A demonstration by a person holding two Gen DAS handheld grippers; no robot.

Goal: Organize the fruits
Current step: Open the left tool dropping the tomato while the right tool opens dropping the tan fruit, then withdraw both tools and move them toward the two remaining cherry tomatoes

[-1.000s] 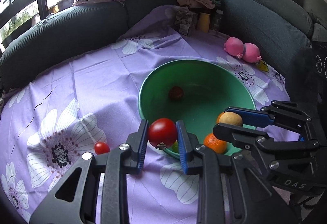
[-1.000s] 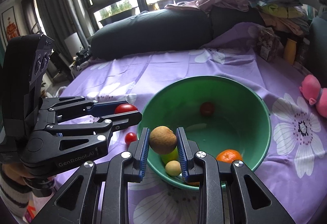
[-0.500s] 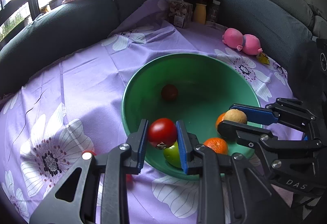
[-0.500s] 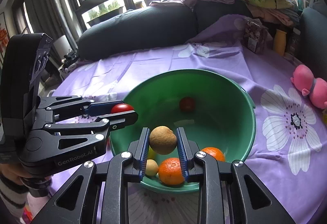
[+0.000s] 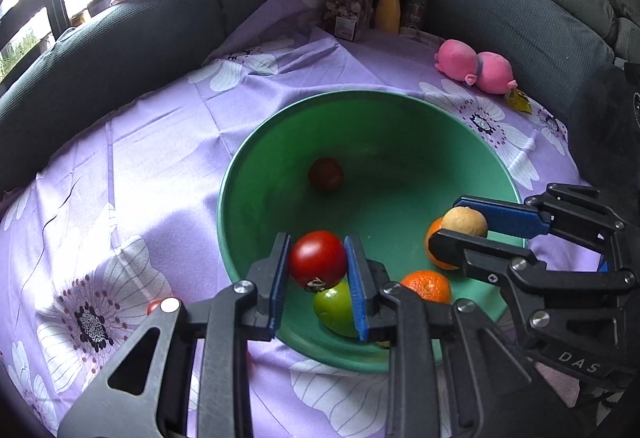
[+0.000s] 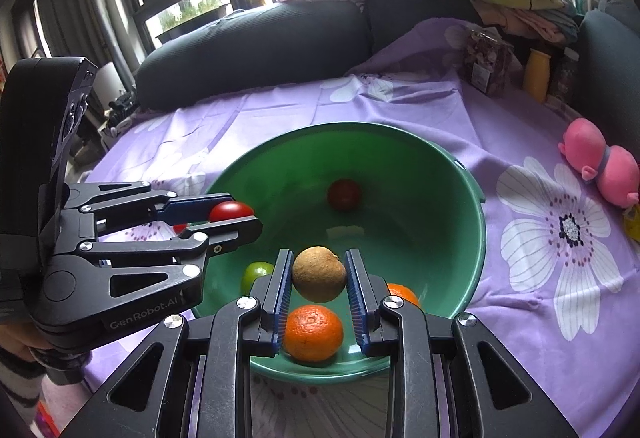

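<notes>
The dark sofa (image 5: 120,50) wraps around behind the green bowl (image 5: 280,142), and the purple flowered cloth (image 5: 168,142) spreads under the bowl on every side. That bowl is your landmark.

Your left gripper (image 5: 318,262) is over the bowl's near rim, its jaws clamped on a red tomato (image 5: 318,258) that hangs just inside the bowl. Your right gripper (image 6: 319,274) is over the near edge too, on the bowl's other side, its jaws closed on a brown round fruit (image 6: 319,273) held above the bowl's floor.

Beyond the bowl, at its far right, a pink plush toy (image 5: 476,66) lies on the cloth. Further back from the bowl, against the sofa, stand a clear snack box (image 5: 346,12) and a yellow bottle (image 5: 387,12).

Inside the bowl, one orange (image 6: 314,332) rests on the floor directly below the brown fruit, and a second orange (image 6: 402,294) sits just beside it, partly hidden by your right gripper's finger. A green fruit (image 5: 334,308) lies at the near wall, under the tomato you hold. A dark red fruit (image 5: 326,174) sits alone toward the bowl's far side, well apart from the rest.

Outside the bowl, left of its near rim, a small red tomato (image 5: 154,306) lies on the cloth, mostly hidden behind your left gripper's frame.
</notes>
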